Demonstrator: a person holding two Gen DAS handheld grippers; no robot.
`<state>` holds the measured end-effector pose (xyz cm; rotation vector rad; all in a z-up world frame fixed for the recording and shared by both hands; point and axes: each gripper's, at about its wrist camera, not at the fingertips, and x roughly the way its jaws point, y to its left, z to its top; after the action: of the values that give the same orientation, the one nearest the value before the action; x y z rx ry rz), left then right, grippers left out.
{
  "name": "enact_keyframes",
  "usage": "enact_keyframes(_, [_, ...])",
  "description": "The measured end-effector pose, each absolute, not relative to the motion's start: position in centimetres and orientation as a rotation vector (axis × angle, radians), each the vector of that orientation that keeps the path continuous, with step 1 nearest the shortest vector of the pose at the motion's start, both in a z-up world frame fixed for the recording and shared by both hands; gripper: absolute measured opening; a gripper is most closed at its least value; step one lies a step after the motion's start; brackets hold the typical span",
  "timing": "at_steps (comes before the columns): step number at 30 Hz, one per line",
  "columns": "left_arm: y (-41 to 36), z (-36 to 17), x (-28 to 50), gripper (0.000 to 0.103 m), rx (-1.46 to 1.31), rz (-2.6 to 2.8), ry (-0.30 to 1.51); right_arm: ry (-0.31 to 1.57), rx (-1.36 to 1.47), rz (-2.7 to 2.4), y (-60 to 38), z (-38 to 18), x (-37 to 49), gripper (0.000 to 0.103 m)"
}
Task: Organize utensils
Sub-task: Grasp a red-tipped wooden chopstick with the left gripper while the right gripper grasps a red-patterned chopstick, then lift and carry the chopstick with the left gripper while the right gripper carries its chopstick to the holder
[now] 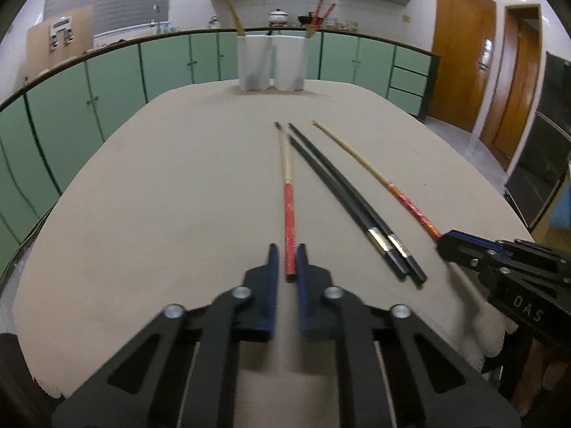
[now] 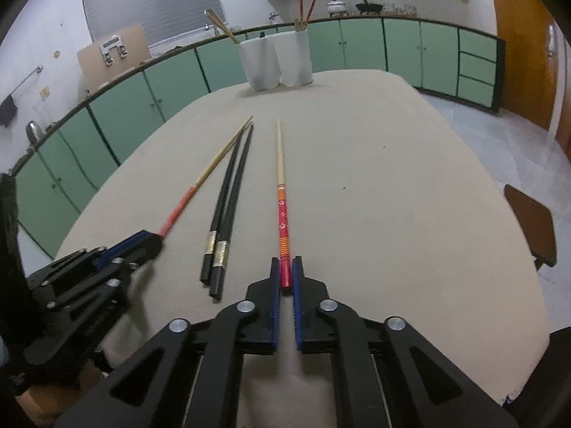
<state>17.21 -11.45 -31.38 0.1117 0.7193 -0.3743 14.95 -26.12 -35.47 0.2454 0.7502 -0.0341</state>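
Several chopsticks lie on the beige table [image 1: 142, 214]. My left gripper [image 1: 287, 253] is closed around the red handle end of one red-and-bamboo chopstick [image 1: 288, 214]. My right gripper [image 2: 285, 265] is closed around the red handle end of another red-and-bamboo chopstick [image 2: 282, 207], which shows in the left view [image 1: 374, 174]. Two black chopsticks [image 1: 349, 203] lie between them, also in the right view [image 2: 228, 210]. Two white holders [image 1: 271, 62] stand at the far table edge with chopsticks in them; they also show in the right view [image 2: 278, 60].
Green cabinets [image 1: 107, 85] run behind the table. A wooden door [image 1: 460, 60] is at the right. A brown chair [image 2: 531, 224] stands beside the table's right edge. The right gripper's body [image 1: 499, 264] sits at the table's near right.
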Motion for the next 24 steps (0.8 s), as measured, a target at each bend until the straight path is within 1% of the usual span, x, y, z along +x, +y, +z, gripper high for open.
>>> enact_keyframes(6, [-9.9,-31.3,17.0,0.006,0.094,-0.286,0.711,0.740,0.254,-0.091,-26.7,-35.4,14.8,0.006])
enact_keyframes(8, [-9.8,-31.3,16.9,0.007,0.104,-0.286,0.720,0.742,0.266,-0.078,-26.8,-35.4,14.7,0.008])
enact_keyframes(11, [-9.8,-31.2,16.6,0.013,0.120,-0.294,0.726,0.750,0.271,-0.061,-26.9,-35.3,14.3,0.011])
enact_keyframes(12, [-9.7,-31.3,16.6,0.019,0.124,-0.298,0.727,0.753,0.267,-0.060,-26.9,-35.4,14.2,0.011])
enact_keyframes(14, [-9.7,-31.3,16.6,0.021,0.126,-0.305,0.729,0.753,0.265,-0.060,-26.9,-35.4,14.0,0.011])
enact_keyframes(15, [-9.7,-31.3,16.6,0.021,0.125,-0.307,0.731,0.755,0.263,-0.061,-26.9,-35.4,14.1,0.011])
enact_keyframes(16, [-9.7,-31.3,16.7,0.018,0.122,-0.312,0.733,0.756,0.260,-0.059,-26.9,-35.4,14.2,0.011])
enact_keyframes(18, [-9.7,-31.1,16.9,0.005,0.112,-0.326,0.742,0.758,0.254,-0.057,-26.9,-35.3,14.3,0.009])
enact_keyframes(19, [-9.6,-31.0,16.9,0.005,0.106,-0.330,0.742,0.760,0.259,-0.053,-26.9,-35.2,14.3,0.006])
enact_keyframes(24, [-9.5,-29.3,16.8,0.005,0.083,-0.352,0.728,0.734,0.262,-0.044,-26.8,-33.8,14.0,0.006])
